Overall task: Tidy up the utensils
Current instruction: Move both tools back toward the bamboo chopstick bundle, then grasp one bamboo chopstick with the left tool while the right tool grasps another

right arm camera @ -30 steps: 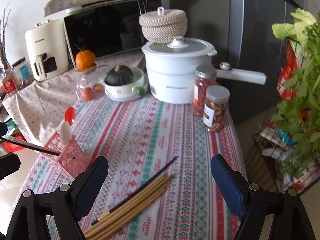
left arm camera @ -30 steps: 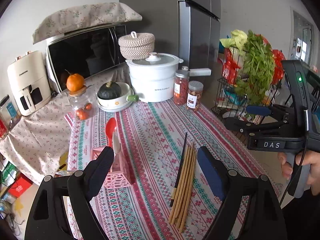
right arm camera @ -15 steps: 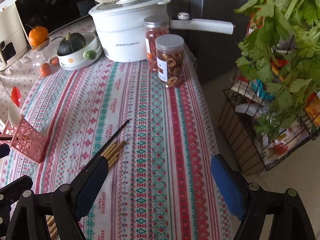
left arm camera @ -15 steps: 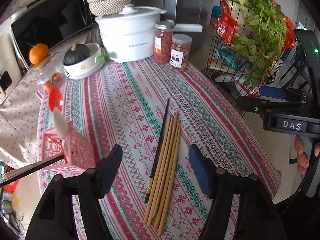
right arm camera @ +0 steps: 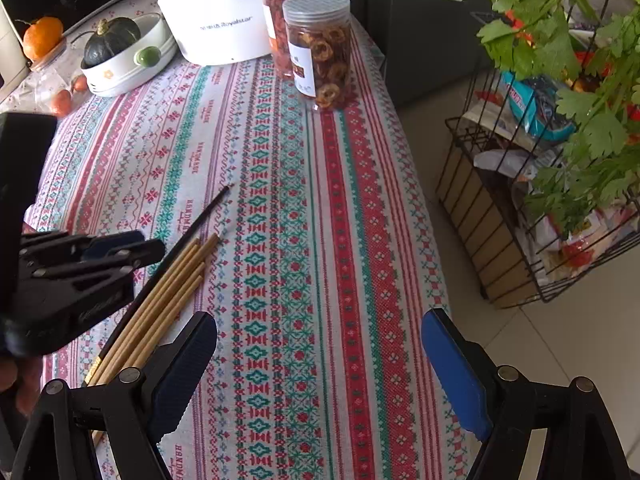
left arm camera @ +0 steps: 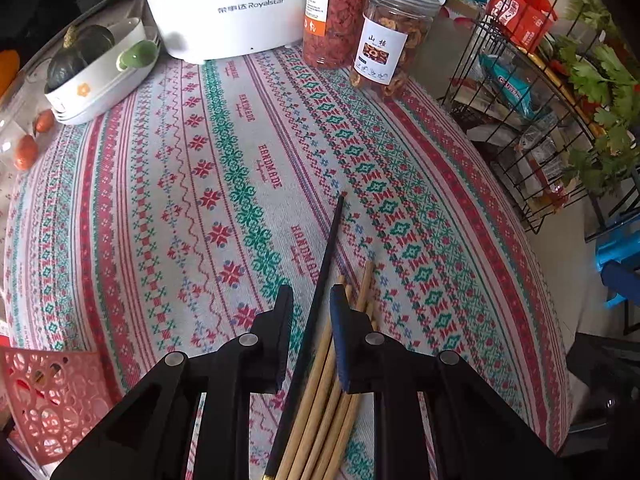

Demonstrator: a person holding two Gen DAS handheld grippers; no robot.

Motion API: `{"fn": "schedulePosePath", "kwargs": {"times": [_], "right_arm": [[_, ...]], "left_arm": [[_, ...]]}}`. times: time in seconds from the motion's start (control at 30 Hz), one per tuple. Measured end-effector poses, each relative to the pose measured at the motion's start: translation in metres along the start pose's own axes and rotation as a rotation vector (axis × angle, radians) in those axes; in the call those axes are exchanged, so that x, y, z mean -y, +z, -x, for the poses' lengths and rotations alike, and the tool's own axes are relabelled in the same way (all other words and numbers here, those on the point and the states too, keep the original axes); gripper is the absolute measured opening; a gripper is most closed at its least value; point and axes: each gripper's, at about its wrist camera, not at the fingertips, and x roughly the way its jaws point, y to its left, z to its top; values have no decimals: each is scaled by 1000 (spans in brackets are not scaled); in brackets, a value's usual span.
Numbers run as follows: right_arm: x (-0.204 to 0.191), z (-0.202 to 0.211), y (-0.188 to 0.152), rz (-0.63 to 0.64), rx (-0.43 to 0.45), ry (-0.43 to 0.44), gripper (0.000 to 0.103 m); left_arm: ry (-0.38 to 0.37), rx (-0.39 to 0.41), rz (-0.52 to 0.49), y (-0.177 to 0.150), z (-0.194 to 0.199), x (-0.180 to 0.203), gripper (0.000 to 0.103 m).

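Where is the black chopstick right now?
The black chopstick lies on the patterned tablecloth, on the left edge of the bundle of wooden chopsticks, running between the fingers of the left gripper.

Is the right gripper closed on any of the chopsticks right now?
No, the right gripper stands wide open over bare tablecloth, with the wooden chopsticks off to its left.

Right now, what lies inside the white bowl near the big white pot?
A dark green squash sits inside the white bowl, its stem pointing up. The squash and the bowl's wall cover the bowl's bottom, so anything under the squash cannot be seen.
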Motion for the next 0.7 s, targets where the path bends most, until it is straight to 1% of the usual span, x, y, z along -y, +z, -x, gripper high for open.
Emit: {"fn": "schedulePosePath", "kwargs": {"times": [0.13,0.2,0.27,0.37,0.4,0.43,0.53,0.7], "right_arm": [[4,-6,2,-6,-13,0,87],[6,-9,3,-10,-18,2,87],[7,-12,3,-16,-23,1,87],[10,-16,4,-22,-36,3,87],[10,-18,5,-25,-42,3,87],[11,-19,5,-27,-47,5,87],[13,-22,7,-36,-60,12,87],[9,-27,9,-40,-76,22,87]], "left_arm": [[24,-11,7,12,-16,4,20],[25,-19,10,17,-23,5,20],[42,-11,0,21,-27,7,20],[42,-7,-10,24,-28,7,19],[50,-7,-16,24,-28,7,10],[59,-10,-22,23,-28,6,7],[57,-8,-10,13,-20,-4,6],[53,40,10,-13,12,-27,6]]}}
